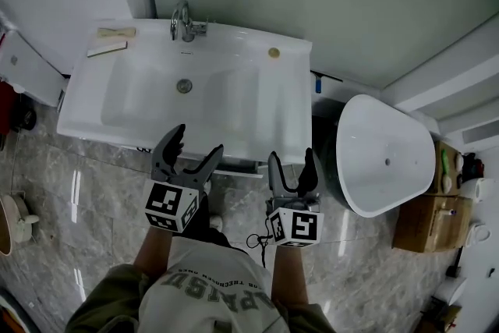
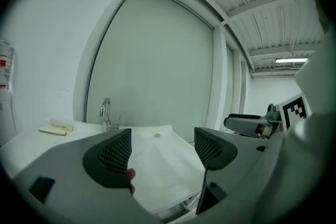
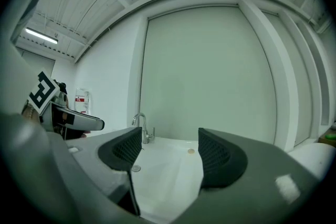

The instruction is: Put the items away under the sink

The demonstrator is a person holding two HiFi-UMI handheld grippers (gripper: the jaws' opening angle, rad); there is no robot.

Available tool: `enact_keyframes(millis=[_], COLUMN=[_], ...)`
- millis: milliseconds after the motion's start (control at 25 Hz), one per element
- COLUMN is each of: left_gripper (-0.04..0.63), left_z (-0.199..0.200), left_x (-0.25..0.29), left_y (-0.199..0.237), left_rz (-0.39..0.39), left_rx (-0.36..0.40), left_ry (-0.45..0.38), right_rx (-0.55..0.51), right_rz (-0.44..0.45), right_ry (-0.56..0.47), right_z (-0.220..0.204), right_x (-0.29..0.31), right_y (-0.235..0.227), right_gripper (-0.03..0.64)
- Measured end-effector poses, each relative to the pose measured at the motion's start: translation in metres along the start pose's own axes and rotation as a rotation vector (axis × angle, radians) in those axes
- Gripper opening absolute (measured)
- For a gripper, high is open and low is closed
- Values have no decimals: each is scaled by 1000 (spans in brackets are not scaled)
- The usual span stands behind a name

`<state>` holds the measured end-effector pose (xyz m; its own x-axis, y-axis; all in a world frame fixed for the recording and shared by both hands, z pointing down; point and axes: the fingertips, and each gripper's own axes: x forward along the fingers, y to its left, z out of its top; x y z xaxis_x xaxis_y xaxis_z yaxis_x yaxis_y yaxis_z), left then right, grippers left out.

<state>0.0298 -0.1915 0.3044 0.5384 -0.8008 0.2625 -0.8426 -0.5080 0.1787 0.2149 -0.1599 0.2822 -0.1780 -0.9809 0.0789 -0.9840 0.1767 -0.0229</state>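
While empty, claws (image 1: 199, 138) (image 1: 291, 154) short of items (image 1: 107, 49)

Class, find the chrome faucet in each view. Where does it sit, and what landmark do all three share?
Head view: faucet upper left of centre, on the sink's back rim.
Left gripper view: left of centre, above that side's finger.
Right gripper view: left of centre, above that side's finger.
Shared landmark: small round tan disc on the rim, right of the faucet.
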Motion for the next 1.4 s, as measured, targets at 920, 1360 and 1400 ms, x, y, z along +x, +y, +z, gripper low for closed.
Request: enact_keyframes(millis=[920,1360,1400], left_gripper=[362,362,362], left_z=[15,-2,-4], left_x=[119,149,153], left_y=[64,58,56], left_rz=[-121,-25,-17], left_rx=[-18,-54,-56], left_ry=[109,162,166], right_rx=[-41,-133,-147], right_rz=[-28,145,163], right_ry=[191,415,436], right_z=[-21,-93,-99], right_x=[185,279,288], right_y=[-67,-104,-107], right_gripper=[328,328,328])
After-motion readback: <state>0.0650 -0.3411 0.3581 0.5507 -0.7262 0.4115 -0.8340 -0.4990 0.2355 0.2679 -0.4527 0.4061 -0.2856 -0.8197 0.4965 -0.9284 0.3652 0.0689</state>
